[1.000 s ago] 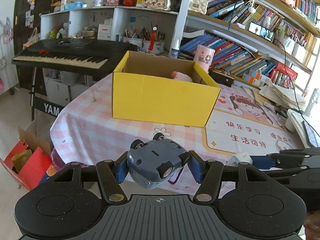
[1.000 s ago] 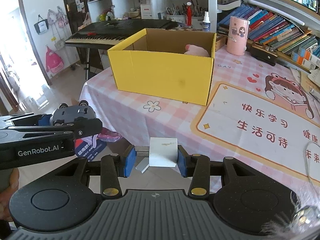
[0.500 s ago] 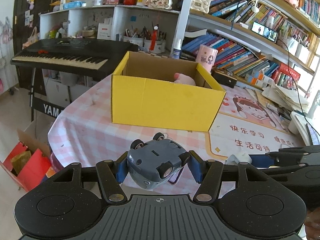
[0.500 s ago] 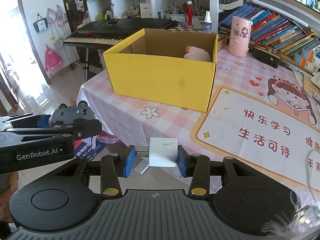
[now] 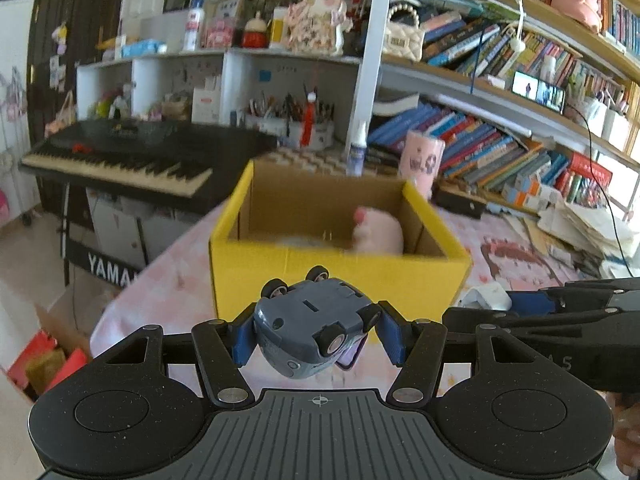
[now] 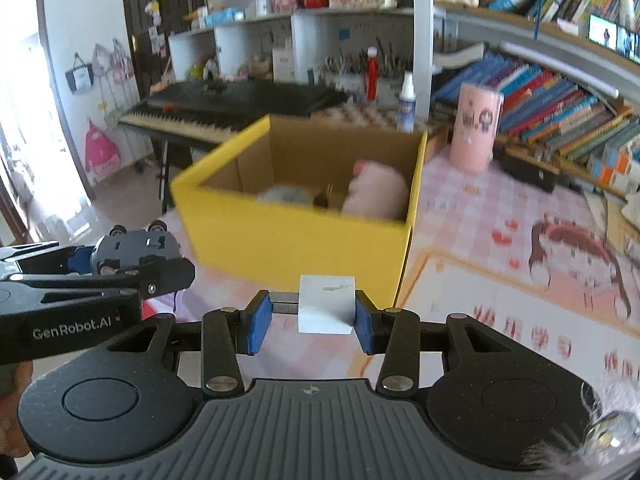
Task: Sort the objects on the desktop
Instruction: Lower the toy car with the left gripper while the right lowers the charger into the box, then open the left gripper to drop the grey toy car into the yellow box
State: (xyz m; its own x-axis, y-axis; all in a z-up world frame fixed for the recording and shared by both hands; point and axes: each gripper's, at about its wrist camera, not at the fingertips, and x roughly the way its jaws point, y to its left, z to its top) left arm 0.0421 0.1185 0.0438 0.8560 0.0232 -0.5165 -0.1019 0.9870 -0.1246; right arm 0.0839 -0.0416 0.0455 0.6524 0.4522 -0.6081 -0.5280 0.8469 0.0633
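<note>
Behind the table you see a black Yamaha keyboard [image 5: 120,156] on its stand. To your right, tilted rows of books [image 5: 492,152] fill the long shelves, and a cream handbag [image 5: 404,38] sits above. A white spray bottle [image 6: 406,102] stands just beside a pink cylindrical canister [image 6: 476,132] on the pink checked tablecloth [image 6: 472,224].

toy car [image 5: 316,328]: 1; white block [image 6: 327,304]: 1; yellow box [image 5: 336,272]: 1; pink plush [image 6: 376,194]: 1
</note>
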